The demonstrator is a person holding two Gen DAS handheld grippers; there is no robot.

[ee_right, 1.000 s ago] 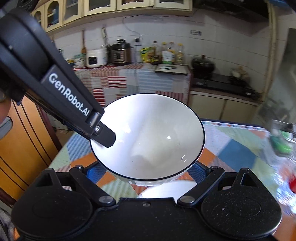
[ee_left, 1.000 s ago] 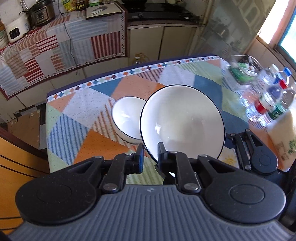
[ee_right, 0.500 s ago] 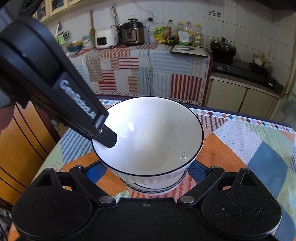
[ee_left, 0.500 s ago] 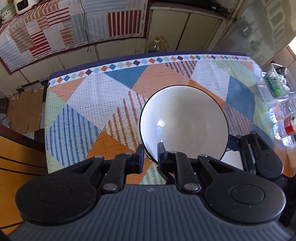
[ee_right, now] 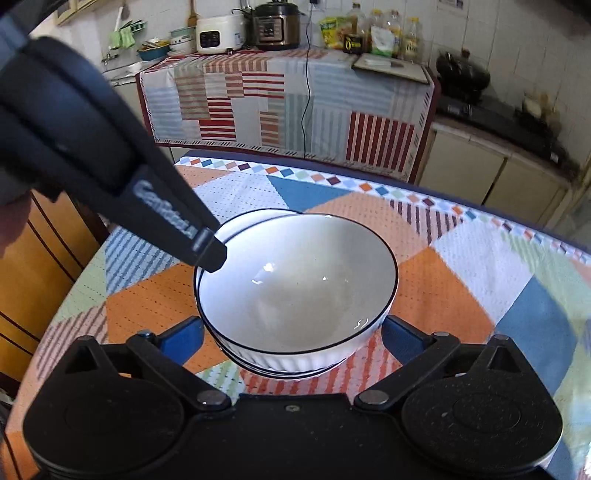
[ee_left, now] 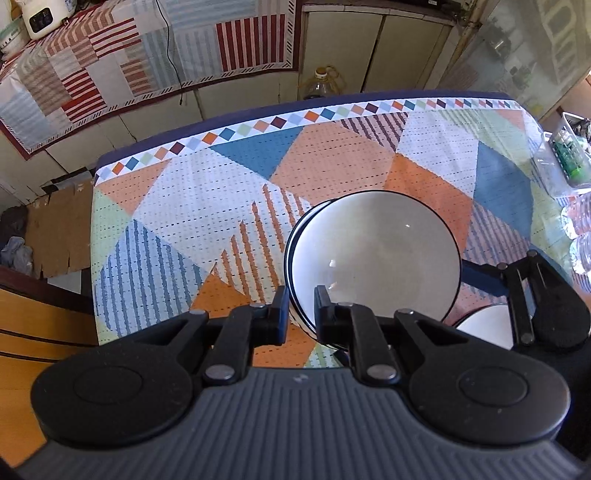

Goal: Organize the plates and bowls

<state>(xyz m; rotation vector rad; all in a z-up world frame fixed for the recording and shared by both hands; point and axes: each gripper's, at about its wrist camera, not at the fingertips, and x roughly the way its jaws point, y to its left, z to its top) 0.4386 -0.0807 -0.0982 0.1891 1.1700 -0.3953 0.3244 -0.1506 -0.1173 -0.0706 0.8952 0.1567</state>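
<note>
A white bowl with a thin black rim (ee_left: 376,258) (ee_right: 299,273) now sits nested inside a second, like bowl (ee_left: 295,236) (ee_right: 251,218) on the patchwork tablecloth. My left gripper (ee_left: 300,308) is shut on the top bowl's near rim. In the right wrist view the left gripper's fingertips (ee_right: 210,254) grip that rim at the left. My right gripper (ee_right: 291,332) is open, its blue pads on either side of the bowl stack without touching it. A white plate (ee_left: 484,325) lies partly hidden under the right gripper.
The tablecloth (ee_left: 221,206) covers the table, whose far edge has a diamond border. Clear plastic bottles and a container (ee_left: 569,162) stand at the right edge. A counter with appliances (ee_right: 273,22) and a stove (ee_right: 465,77) lies beyond. A wooden cabinet (ee_right: 33,266) is at left.
The left gripper has lowered the held bowl down into the second bowl on the table. The right gripper followed it down and stays open around the stack.
</note>
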